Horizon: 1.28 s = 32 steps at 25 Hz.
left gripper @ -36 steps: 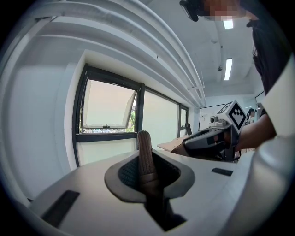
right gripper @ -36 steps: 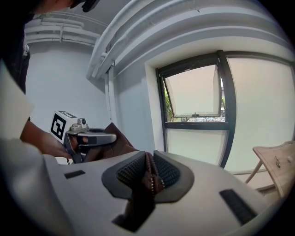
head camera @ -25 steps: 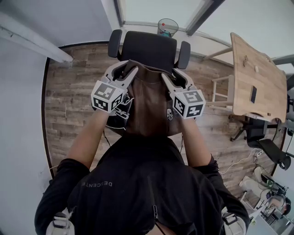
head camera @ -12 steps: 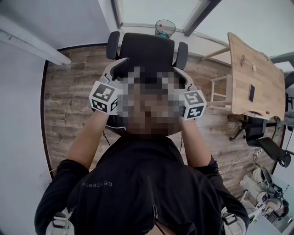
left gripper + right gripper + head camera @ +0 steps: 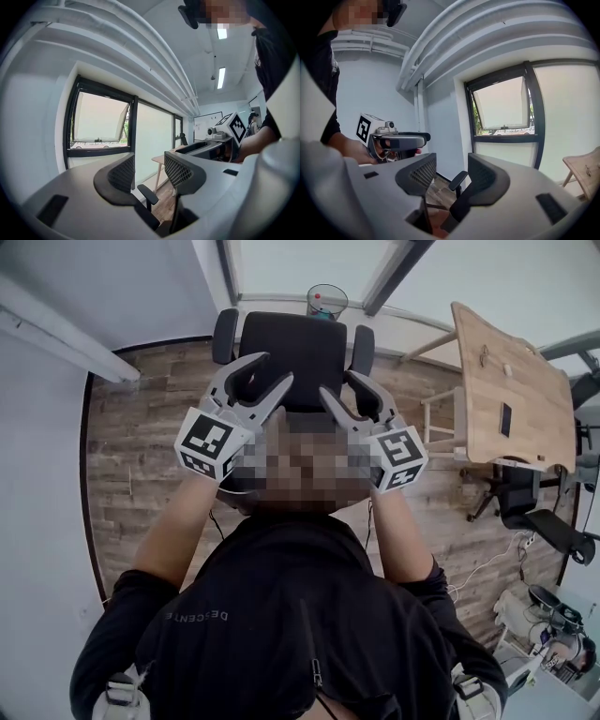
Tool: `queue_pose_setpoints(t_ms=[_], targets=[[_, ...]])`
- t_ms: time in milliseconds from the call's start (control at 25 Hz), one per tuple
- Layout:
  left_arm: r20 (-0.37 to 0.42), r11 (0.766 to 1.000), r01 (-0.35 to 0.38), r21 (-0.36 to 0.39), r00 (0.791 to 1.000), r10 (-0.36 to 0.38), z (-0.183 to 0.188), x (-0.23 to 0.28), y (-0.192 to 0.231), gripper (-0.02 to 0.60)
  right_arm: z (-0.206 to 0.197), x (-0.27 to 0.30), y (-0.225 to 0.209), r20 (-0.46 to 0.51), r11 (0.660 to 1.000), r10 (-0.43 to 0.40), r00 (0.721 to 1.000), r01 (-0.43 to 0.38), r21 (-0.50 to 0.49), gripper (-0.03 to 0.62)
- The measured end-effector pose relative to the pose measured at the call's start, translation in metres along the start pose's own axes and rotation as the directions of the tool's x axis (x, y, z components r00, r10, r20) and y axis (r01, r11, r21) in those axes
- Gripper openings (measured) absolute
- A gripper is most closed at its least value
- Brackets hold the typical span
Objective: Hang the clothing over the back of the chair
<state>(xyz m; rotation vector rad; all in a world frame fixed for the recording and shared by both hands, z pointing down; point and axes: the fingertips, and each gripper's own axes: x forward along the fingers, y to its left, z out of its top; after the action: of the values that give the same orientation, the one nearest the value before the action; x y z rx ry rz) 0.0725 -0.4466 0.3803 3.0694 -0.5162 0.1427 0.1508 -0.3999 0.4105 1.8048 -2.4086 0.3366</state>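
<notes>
Left gripper (image 5: 278, 367) newly opened, right gripper (image 5: 336, 382) narrowed, both empty, bin (image 5: 323, 308) perhaps littered

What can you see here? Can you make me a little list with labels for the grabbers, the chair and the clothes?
left gripper: open, jaws have just been opening, nothing between them
right gripper: open, jaws have just closed a little, nothing between them
chair: black, with armrests, beyond both grippers
clothing: brown bit low in the right gripper view, likely it; the head view blurs the rest
desk: wooden, right of the chair
floor: wood planks
</notes>
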Motion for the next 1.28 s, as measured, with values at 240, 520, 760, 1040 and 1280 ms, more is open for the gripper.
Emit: queue_pose_setpoints(t_ms=[240, 520, 760, 1040, 1280], targets=[[0.038, 0.999, 0.044, 0.012, 0.998, -0.044, 0.015, -0.019, -0.024, 0.196, 0.017, -0.029, 0.024, 0.059, 0.999, -0.007, 0.998, 0.01, -0.036, 0.182], [0.047, 0.996, 0.093, 0.01, 0.994, -0.093, 0.016, -0.039, -0.055, 0.161, 0.017, -0.063, 0.045, 0.078, 0.999, -0.011, 0.997, 0.015, -0.052, 0.13], [0.055, 0.995, 0.098, 0.015, 0.994, -0.098, 0.013, -0.056, -0.095, 0.077, 0.012, -0.097, 0.061, 0.098, 0.998, 0.031, 0.995, -0.025, -0.063, 0.035], [0.089, 0.999, 0.036, -0.028, 0.996, -0.033, 0.014, -0.084, -0.159, 0.025, 0.003, -0.156, 0.097, 0.108, 0.983, 0.151, 0.983, -0.138, -0.119, 0.006], [0.105, 0.999, -0.01, -0.045, 0.994, 0.015, 0.016, -0.112, -0.231, 0.018, -0.002, -0.222, 0.122, 0.144, 0.971, 0.207, 0.968, -0.185, -0.152, 0.006]])
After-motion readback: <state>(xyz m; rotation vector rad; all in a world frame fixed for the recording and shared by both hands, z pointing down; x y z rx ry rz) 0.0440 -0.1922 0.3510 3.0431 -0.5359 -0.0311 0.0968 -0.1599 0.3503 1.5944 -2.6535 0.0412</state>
